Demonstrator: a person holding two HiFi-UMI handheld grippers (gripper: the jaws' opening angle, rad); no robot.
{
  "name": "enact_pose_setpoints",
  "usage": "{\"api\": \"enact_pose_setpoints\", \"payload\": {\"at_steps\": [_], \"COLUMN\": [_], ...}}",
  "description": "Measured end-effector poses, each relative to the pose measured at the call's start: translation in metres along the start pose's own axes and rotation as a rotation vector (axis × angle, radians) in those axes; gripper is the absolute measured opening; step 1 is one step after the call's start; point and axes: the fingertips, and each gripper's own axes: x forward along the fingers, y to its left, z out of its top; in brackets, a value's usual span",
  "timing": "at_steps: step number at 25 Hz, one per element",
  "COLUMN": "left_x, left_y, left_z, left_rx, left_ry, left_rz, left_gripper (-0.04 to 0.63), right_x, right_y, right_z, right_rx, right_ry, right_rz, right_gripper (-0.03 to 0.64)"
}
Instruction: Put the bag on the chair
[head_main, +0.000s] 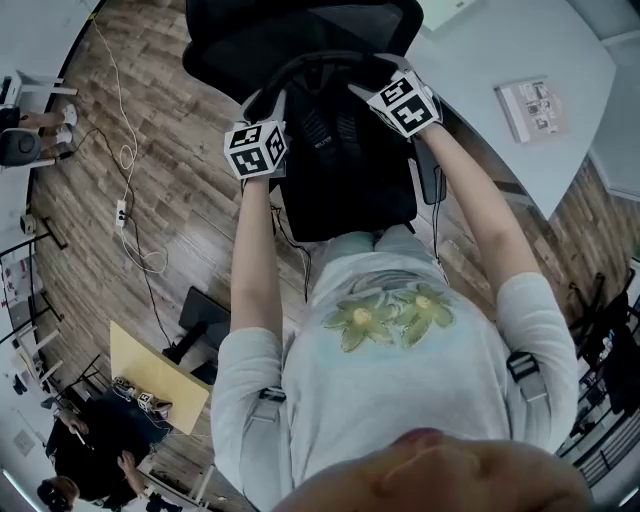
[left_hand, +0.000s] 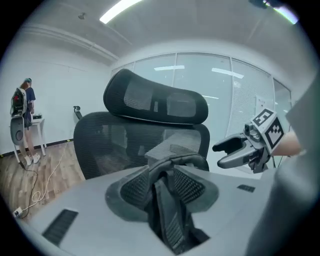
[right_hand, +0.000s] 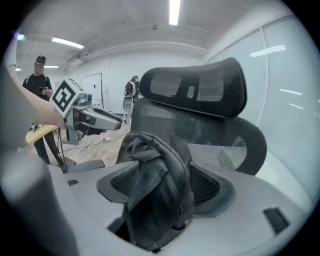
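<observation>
Forward reach is blocked — the chair back and headrest rise ahead. The bag covers the seat side to side. On the right the white table stands near the armrest, leaving a narrow lane. On the left the wooden floor lies open, crossed by a loose cable. A strap fills the left gripper's jaws, pads pressing it; bag fabric bulges between the right gripper's parted jaws.

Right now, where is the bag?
Head view, centre: the bag hangs between the left tool and the right tool, straight ahead of the person, in front of the chair with its backrest just beyond.
</observation>
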Motion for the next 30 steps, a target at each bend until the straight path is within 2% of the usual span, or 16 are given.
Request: {"api": "enact_pose_setpoints", "payload": {"at_steps": [4,8,11,15,20,23,25,27,30], "left_x": [-0.033,-0.065,-0.087,-0.107,-0.129,-0.139,-0.145,-0.148,-0.150], "left_y": [-0.021,-0.039,-0.058,-0.090,-0.140,-0.173,-0.196,-0.218,-0.239], "left_z": [0.016,0.023,0.025,0.025,0.018,0.014,0.012,0.012,0.013], "left_rx": [-0.015,-0.036,-0.029,0.014,0.061,0.091,0.088,0.082,0.104], "left_ry": [-0.088,-0.134,-0.149,-0.155,-0.141,-0.135,-0.137,-0.144,-0.141], "left_rz": [0.032,0.098,0.122,0.118,0.079,0.050,-0.008,-0.071,-0.099], "left_gripper": [0.109,0.068,0.042,0.025,0.015,0.015,0.015,0.014,0.014], "right_x": [-0.025,-0.048,-0.070,-0.105,-0.152,-0.176,-0.189,-0.200,-0.212], "right_y": [0.017,0.039,0.052,0.061,0.075,0.088,0.097,0.104,0.110], "right_z": [0.011,0.013,0.014,0.014,0.008,0.001,-0.002,-0.006,-0.008], "right_rx": [0.034,0.111,0.157,0.233,0.274,0.285,0.279,0.255,0.215], "right_ry": [-0.066,-0.126,-0.170,-0.249,-0.328,-0.348,-0.355,-0.356,-0.354], "right_rz": [0.008,0.046,0.059,0.052,0.042,0.079,0.115,0.140,0.154], "right_gripper": [0.305,0.299,0.246,0.151,0.009,0.009,0.009,0.008,0.008]}}
